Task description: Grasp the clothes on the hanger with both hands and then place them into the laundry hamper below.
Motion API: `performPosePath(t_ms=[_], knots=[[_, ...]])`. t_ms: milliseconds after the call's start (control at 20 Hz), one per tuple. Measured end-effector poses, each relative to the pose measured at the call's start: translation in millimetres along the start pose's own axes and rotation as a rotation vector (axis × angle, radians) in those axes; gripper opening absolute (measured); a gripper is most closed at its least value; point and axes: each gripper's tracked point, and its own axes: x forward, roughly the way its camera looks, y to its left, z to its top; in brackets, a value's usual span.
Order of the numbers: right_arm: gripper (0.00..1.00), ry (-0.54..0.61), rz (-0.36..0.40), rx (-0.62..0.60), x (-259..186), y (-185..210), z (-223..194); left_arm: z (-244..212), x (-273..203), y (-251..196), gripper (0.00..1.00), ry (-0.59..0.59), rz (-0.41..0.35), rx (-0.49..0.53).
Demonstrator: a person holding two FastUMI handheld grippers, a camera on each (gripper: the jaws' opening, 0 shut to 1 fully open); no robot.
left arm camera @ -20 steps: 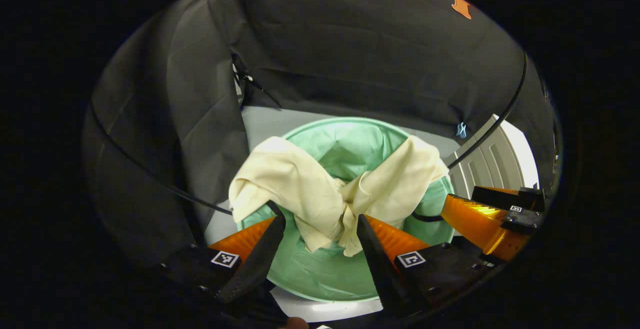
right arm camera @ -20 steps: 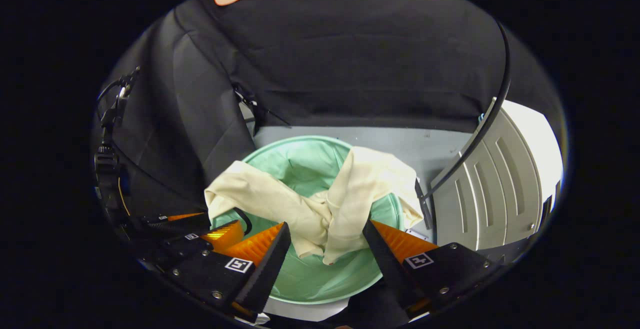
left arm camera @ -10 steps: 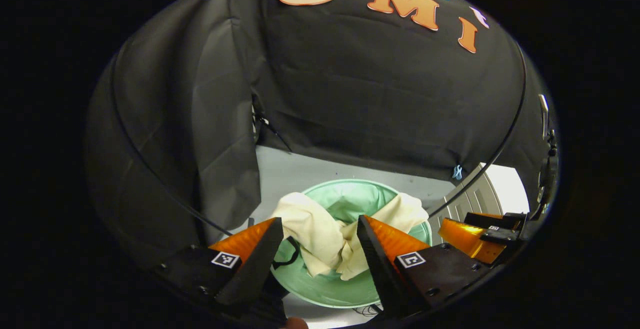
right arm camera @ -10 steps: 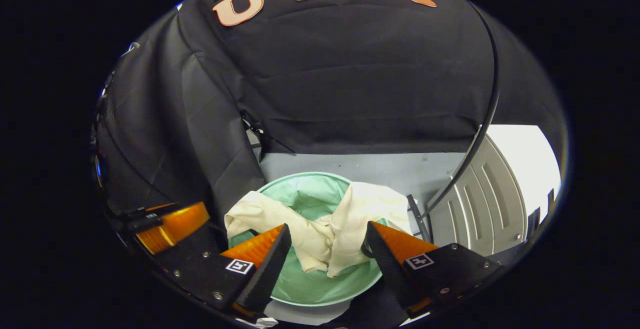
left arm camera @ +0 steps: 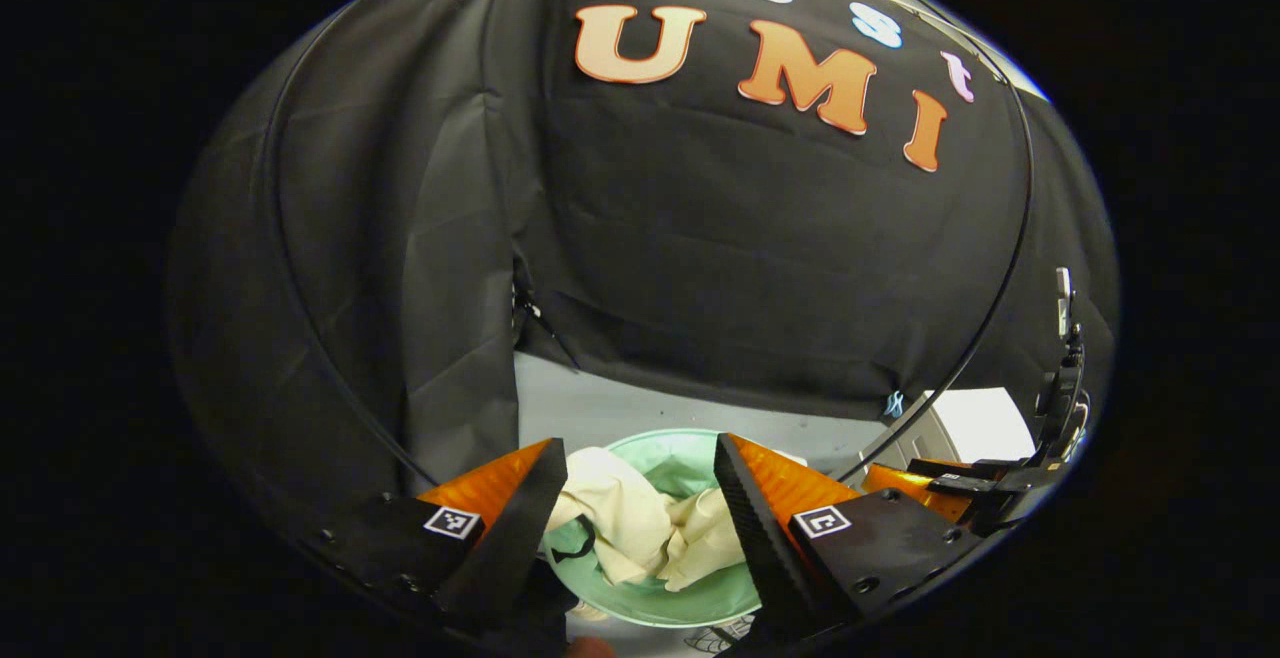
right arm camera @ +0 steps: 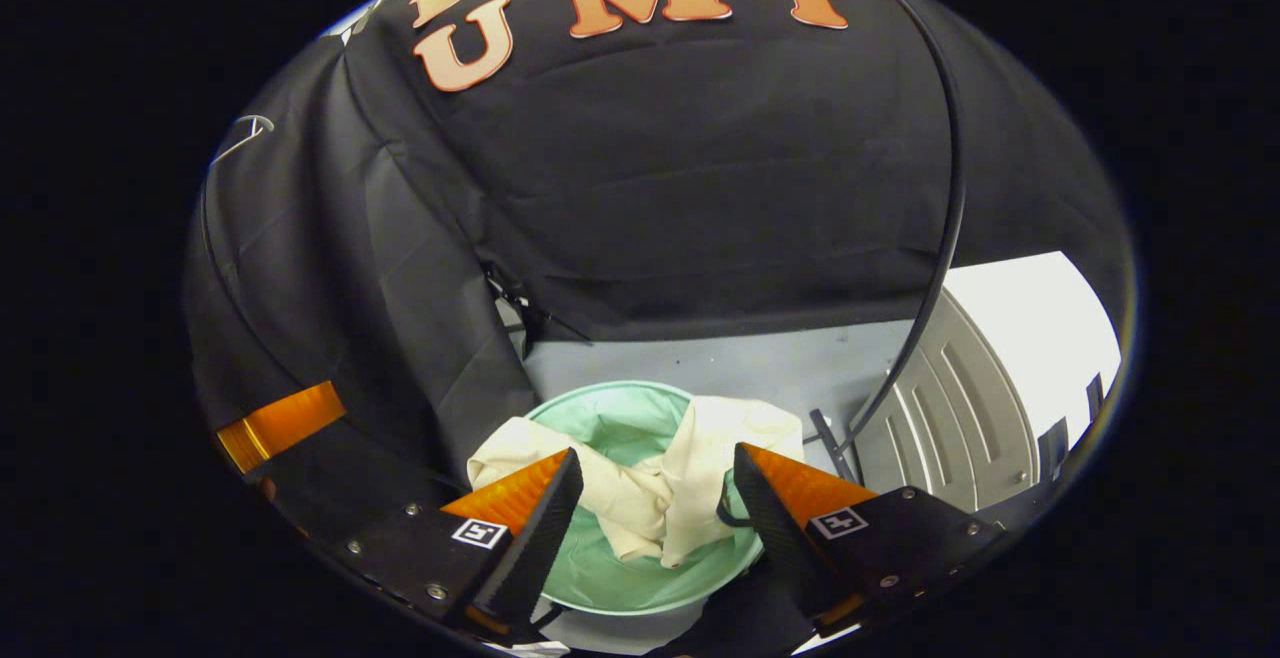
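Observation:
A cream garment (left arm camera: 640, 523) (right arm camera: 660, 488) lies crumpled in the round mint-green laundry hamper (left arm camera: 690, 603) (right arm camera: 600, 578), draped over its rim on both sides. My left gripper (left arm camera: 635, 453) hovers well above the hamper, open, with nothing between its fingers. My right gripper (right arm camera: 655, 463) is likewise open and empty above the hamper. In the left gripper view the right gripper (left arm camera: 940, 483) shows at the right edge. In the right gripper view, a part of the left gripper (right arm camera: 280, 423) shows at the left edge.
The hamper stands on a pale grey floor (right arm camera: 760, 368) against the black cloth wall. A grey ribbed panel (right arm camera: 960, 418) stands to the right of the hamper. A thin black cable (right arm camera: 945, 238) arcs down the right side, and another cable (left arm camera: 300, 318) on the left.
Both grippers have risen and pulled back from the hamper, which looks smaller and lower in both views. The garment stays in the hamper. Both grippers remain open.

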Motion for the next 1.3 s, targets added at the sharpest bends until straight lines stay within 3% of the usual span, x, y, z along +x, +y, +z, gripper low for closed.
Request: performPosePath(t_ms=[250,550,750,1050,1150,1200,1300], knots=[[0.94,-0.14,-0.013,-0.061,-33,1,57,59,-34,14,0.98,-0.142,0.007,-0.024],[0.94,-0.339,0.031,-0.097,-102,20,128,124,-82,34,1.0,-0.3,0.014,-0.053],[0.94,-0.483,0.002,-0.194,-160,16,172,163,-115,51,1.0,-0.407,0.035,-0.091],[0.94,-0.624,-0.019,-0.246,-218,18,226,205,-161,64,0.94,-0.54,0.081,-0.037],[0.94,-0.679,-0.028,-0.261,-239,19,246,223,-176,64,0.98,-0.594,0.118,0.037],[0.94,-0.708,-0.024,-0.269,-251,22,256,230,-182,62,0.93,-0.613,0.126,0.068],[0.94,-0.752,-0.019,-0.271,-272,25,271,238,-189,50,0.94,-0.638,0.103,0.067]])
